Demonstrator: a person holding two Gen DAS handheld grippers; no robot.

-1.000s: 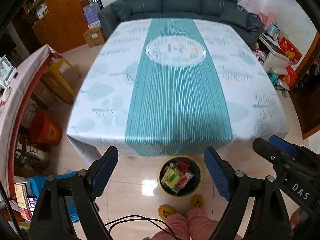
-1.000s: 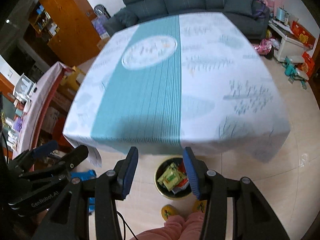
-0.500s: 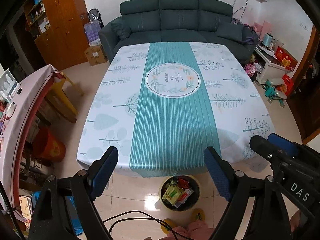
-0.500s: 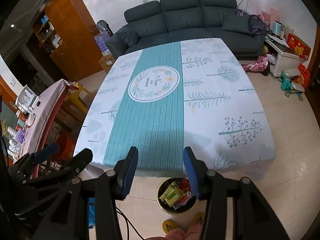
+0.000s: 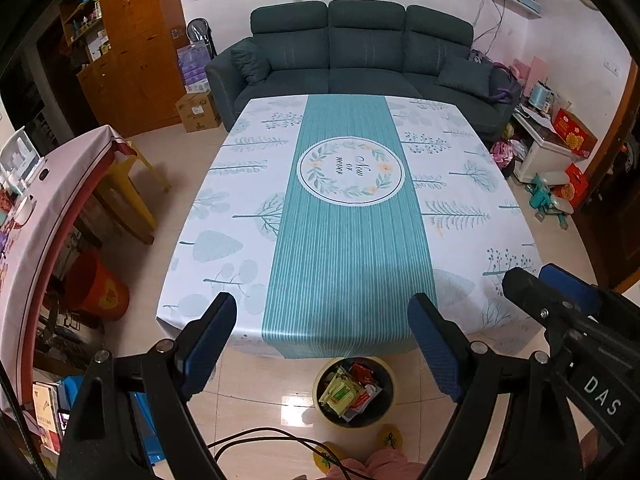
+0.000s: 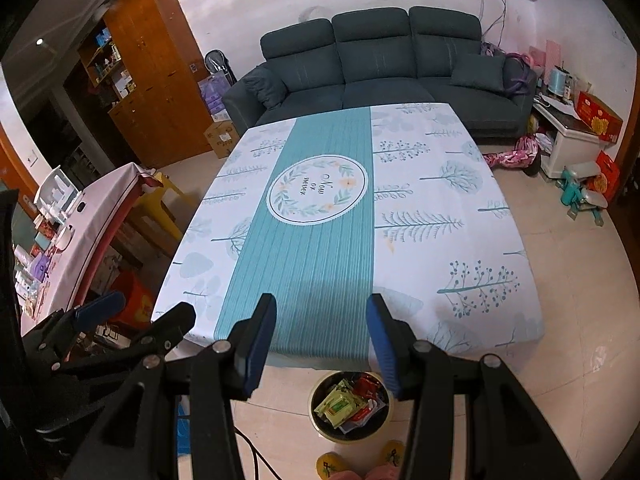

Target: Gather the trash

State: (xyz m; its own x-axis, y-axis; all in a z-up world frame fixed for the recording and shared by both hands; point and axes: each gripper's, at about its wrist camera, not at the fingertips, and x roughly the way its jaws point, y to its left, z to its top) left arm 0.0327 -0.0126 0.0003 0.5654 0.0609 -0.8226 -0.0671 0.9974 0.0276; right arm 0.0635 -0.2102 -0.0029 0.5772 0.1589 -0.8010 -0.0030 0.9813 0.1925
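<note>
A small round bin point(image 5: 354, 392) point(image 6: 350, 404) stands on the tiled floor at the table's near edge, holding green and red wrappers point(image 5: 340, 394) point(image 6: 338, 402). The table point(image 5: 224, 216) point(image 6: 440, 208) carries a white and teal cloth, and I see no trash on it. My left gripper point(image 5: 322, 344) hangs high over the near edge, open wide with nothing between its fingers. My right gripper point(image 6: 320, 344) is beside it, open about half as wide and also empty. Each shows in the other's view: the right gripper point(image 5: 536, 280) and the left gripper point(image 6: 142, 312).
A dark sofa point(image 5: 360, 52) stands behind the table. On the left are a pink-clothed side table point(image 5: 48, 200), a yellow chair point(image 5: 128, 192) and an orange bucket point(image 5: 100, 288). Boxes and toys point(image 5: 560, 168) crowd the right. A person's yellow slippers point(image 6: 332, 464) sit by the bin.
Both grippers have risen and tipped upward. The sofa and far wall have come into view, and the bin has slid lower in both pictures. Neither gripper's opening has changed.
</note>
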